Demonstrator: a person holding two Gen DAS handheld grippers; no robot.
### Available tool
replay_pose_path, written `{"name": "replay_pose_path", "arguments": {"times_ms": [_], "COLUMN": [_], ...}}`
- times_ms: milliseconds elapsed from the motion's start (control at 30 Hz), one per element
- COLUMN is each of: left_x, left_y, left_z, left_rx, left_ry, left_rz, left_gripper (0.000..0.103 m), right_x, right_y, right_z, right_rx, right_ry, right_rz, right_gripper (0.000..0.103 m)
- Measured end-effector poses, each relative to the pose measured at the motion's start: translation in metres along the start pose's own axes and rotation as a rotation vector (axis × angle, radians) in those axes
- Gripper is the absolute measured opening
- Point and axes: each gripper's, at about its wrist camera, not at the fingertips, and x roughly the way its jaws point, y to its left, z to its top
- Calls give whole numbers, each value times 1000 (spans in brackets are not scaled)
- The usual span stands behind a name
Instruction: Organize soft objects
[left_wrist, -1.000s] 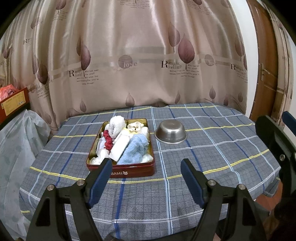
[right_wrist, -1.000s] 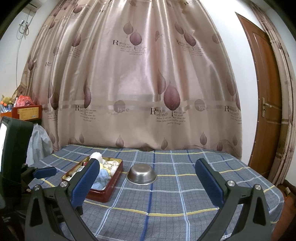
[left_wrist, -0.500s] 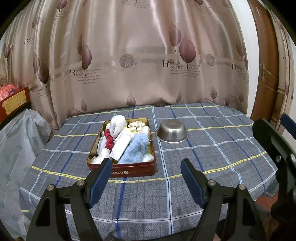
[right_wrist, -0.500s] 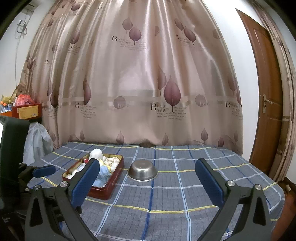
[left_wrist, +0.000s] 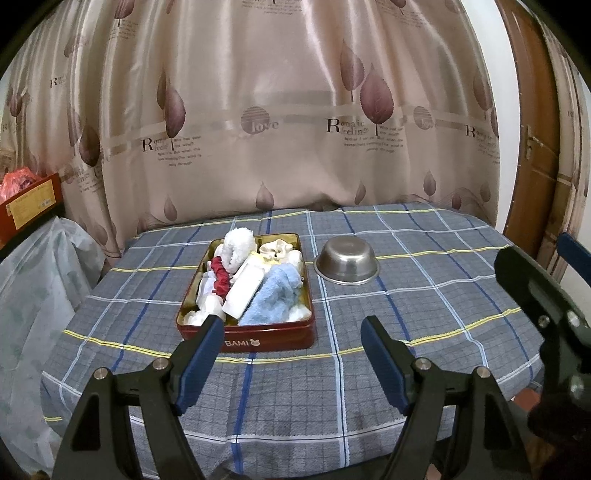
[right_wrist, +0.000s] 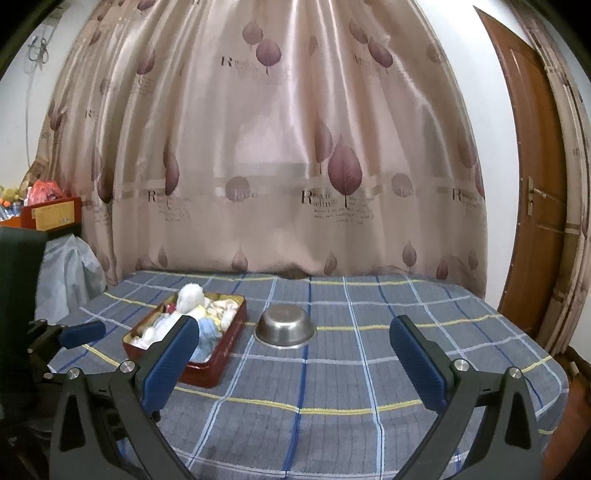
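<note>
A red tin (left_wrist: 266, 341) stands on the checked tablecloth (left_wrist: 424, 295), filled with soft things: a white fluffy scrunchie (left_wrist: 238, 245), a red scrunchie (left_wrist: 220, 275), a white roll (left_wrist: 245, 290), a light blue cloth (left_wrist: 275, 293) and a cream piece (left_wrist: 275, 249). A steel bowl (left_wrist: 347, 260) stands to the tin's right. My left gripper (left_wrist: 291, 328) is open and empty, short of the tin's near wall. My right gripper (right_wrist: 295, 330) is open and empty, above the table's near part; the tin (right_wrist: 221, 350) and the bowl (right_wrist: 284, 326) lie ahead of it.
A leaf-patterned curtain (left_wrist: 295, 110) hangs behind the table. A plastic-covered bulk (left_wrist: 33, 266) and an orange box (left_wrist: 29, 201) are at the left. A wooden door (right_wrist: 535, 184) is at the right. The right gripper's body (left_wrist: 543, 299) shows at the right edge of the left wrist view.
Both grippers have drifted slightly; the right wrist view has dropped a little toward the table. Both stay open and empty. The tin and the bowl have not moved.
</note>
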Motion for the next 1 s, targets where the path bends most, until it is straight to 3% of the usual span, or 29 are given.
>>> {"name": "replay_pose_path", "arguments": {"times_ms": [200, 1000], "left_x": [1, 4], "left_y": [1, 0], "left_z": [-1, -3], "left_rx": [-4, -2], "left_ry": [-2, 9], "left_rz": [14, 28], "left_gripper": [79, 81], "right_x": [9, 12], "right_y": [-6, -4], "right_z": [0, 1], "right_rx": [24, 6], "right_ry": [47, 54], "right_rz": [8, 23], "right_gripper": [103, 103]}}
